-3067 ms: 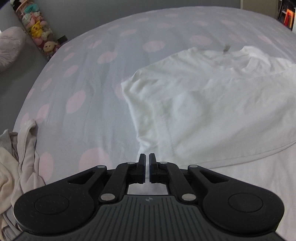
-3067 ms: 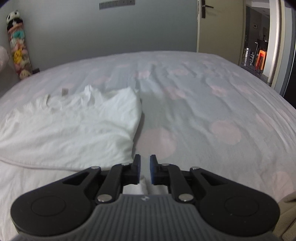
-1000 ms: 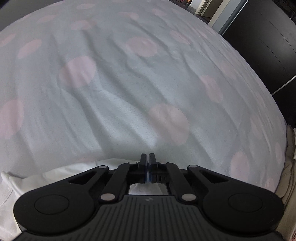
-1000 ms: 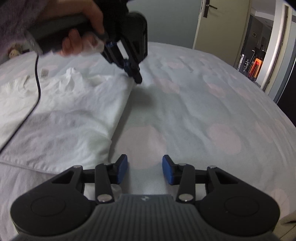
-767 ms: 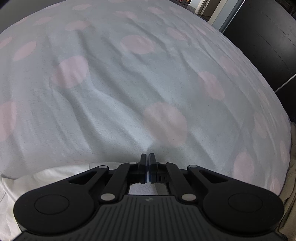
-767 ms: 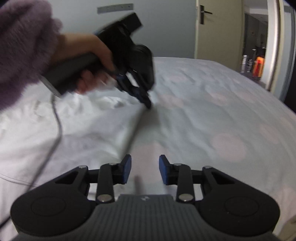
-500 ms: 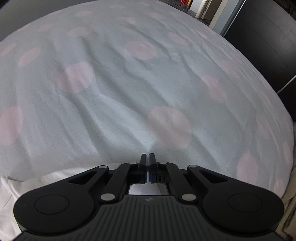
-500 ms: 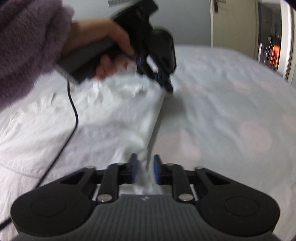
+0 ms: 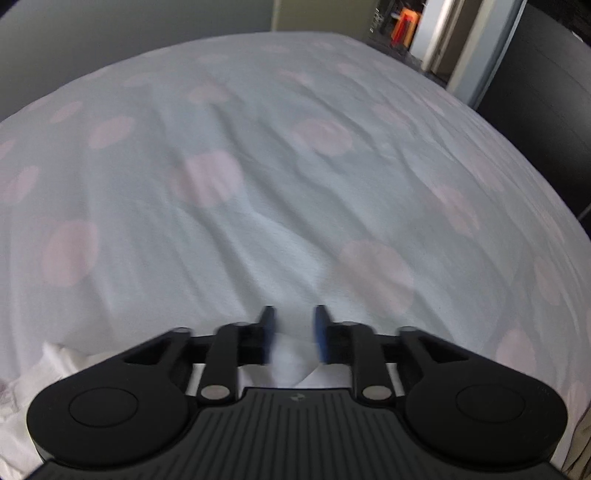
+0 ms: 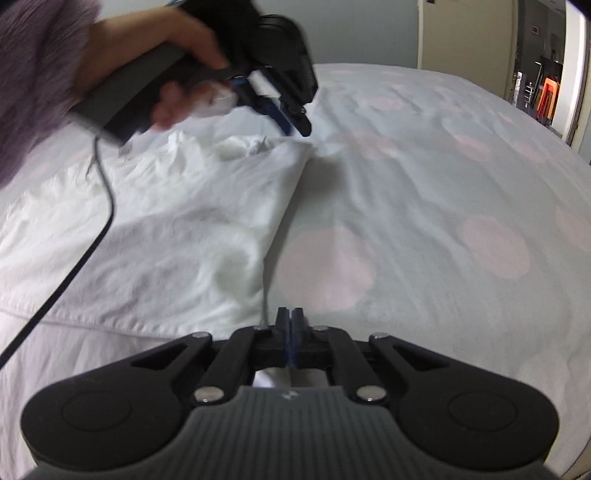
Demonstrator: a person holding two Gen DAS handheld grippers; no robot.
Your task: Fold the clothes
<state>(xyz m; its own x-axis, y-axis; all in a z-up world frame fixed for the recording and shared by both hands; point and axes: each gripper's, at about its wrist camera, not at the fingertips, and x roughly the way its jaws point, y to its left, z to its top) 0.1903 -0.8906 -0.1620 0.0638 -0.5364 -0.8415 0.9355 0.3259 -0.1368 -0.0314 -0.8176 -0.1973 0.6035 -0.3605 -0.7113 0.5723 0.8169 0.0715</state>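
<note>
A white shirt (image 10: pixel 166 240) lies folded on the dotted bed cover (image 10: pixel 424 221), its folded edge running from the far corner toward me. My right gripper (image 10: pixel 289 314) is shut on the near end of that edge, with cloth showing under its fingers. In the right wrist view a hand (image 10: pixel 177 74) holds my left gripper (image 10: pixel 295 125) just above the shirt's far corner. Its jaws are opening. In the left wrist view the left gripper (image 9: pixel 293 332) has its pads apart, and the white shirt (image 9: pixel 288 362) lies loose beneath and between them.
A black cable (image 10: pixel 92 240) trails from the left gripper across the shirt. The bed cover (image 9: pixel 258 166) stretches far ahead and to the right. A door (image 10: pixel 465 33) and doorway stand beyond the bed, and a dark wardrobe (image 9: pixel 546 92) lines its right side.
My left jaws have parted and let the shirt's far corner drop onto the bed, and that gripper has tipped up a little. My right jaws closed on the near edge and stay shut.
</note>
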